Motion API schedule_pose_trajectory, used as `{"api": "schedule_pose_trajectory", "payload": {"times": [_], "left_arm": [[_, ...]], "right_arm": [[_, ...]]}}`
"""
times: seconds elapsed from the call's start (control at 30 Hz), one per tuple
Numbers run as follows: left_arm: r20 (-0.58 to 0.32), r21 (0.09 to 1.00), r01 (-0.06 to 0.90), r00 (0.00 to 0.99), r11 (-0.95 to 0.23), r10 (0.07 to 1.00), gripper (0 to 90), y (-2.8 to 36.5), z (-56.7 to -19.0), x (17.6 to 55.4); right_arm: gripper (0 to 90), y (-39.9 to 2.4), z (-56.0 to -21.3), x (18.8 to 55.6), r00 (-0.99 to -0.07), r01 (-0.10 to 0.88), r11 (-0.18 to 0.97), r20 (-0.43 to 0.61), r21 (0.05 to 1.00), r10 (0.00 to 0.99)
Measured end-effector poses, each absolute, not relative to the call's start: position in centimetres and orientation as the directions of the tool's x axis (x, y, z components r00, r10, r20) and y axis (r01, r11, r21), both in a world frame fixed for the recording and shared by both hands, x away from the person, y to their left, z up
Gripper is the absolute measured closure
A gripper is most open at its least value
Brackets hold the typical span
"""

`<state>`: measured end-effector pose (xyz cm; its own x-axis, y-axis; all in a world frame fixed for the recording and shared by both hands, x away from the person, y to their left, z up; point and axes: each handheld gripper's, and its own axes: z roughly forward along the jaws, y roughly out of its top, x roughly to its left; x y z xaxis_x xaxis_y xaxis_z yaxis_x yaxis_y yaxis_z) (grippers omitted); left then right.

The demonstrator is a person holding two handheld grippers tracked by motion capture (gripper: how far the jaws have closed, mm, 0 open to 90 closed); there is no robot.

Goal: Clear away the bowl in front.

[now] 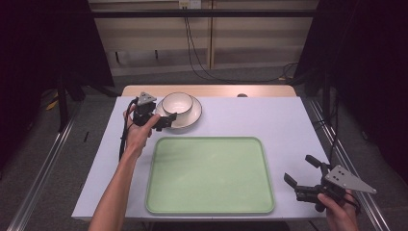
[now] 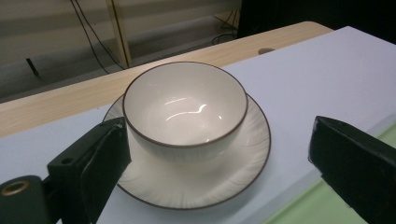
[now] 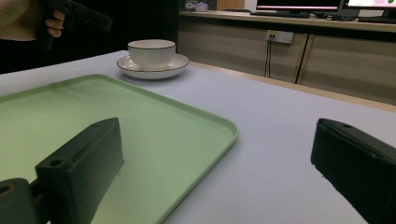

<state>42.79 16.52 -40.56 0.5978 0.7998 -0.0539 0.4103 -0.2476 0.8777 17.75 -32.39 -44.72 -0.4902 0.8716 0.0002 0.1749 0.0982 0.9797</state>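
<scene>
Left hand-held gripper (image 1: 162,118): is being held released just beside the bowl, jaws spread wide, nothing grasped
Bowl (image 2: 185,110): is being carried upright by the saucer (image 2: 196,179), at the far left part of the worktop (image 1: 269,118)
Right hand-held gripper (image 1: 302,177): is being kept released at the near right corner, well apart from the bowl
Green tray (image 1: 210,174): is lying between both grippers

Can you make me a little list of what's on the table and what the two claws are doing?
bowl: white, empty, sits on the plate
plate: white, dark rim, far left of table
tray: green, empty, in the middle
table: pale top
left claw: open, beside the bowl, not touching
right claw: open, off the tray's right corner, holds nothing
</scene>
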Motion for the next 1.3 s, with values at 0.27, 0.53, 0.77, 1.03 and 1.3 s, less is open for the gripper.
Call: {"api": "schedule_pose_trajectory", "payload": {"times": [0.27, 0.53, 0.77, 1.03, 1.3], "left_arm": [[-0.025, 0.844, 0.456, 0.559, -0.282, 0.829, 10.4, 16.6, -40.7, 45.6], [-0.023, 0.816, 0.501, 0.526, -0.288, 0.850, 12.2, 16.3, -42.2, 48.0], [-0.010, 0.786, 0.540, 0.497, -0.300, 0.868, 18.0, 15.6, -43.0, 50.0], [-0.021, 0.736, 0.606, 0.466, -0.302, 0.884, 24.9, 15.7, -43.9, 50.9], [-0.042, 0.715, 0.642, 0.435, -0.277, 0.899, 32.0, 15.4, -44.3, 51.0]], "right_arm": [[1.9, -32.5, -44.8, 17.8, -0.489, 0.175, 0.098, 0.001, 0.980, 0.872], [2.0, -32.5, -44.8, 17.7, -0.494, 0.179, 0.095, 0.006, 0.979, 0.869], [2.1, -32.6, -44.9, 17.7, -0.500, 0.177, 0.099, 0.003, 0.979, 0.866], [2.4, -32.6, -45.0, 17.7, -0.500, 0.189, 0.101, 0.007, 0.977, 0.866], [2.7, -32.6, -45.0, 17.6, -0.495, 0.183, 0.098, 0.006, 0.978, 0.869]]}}
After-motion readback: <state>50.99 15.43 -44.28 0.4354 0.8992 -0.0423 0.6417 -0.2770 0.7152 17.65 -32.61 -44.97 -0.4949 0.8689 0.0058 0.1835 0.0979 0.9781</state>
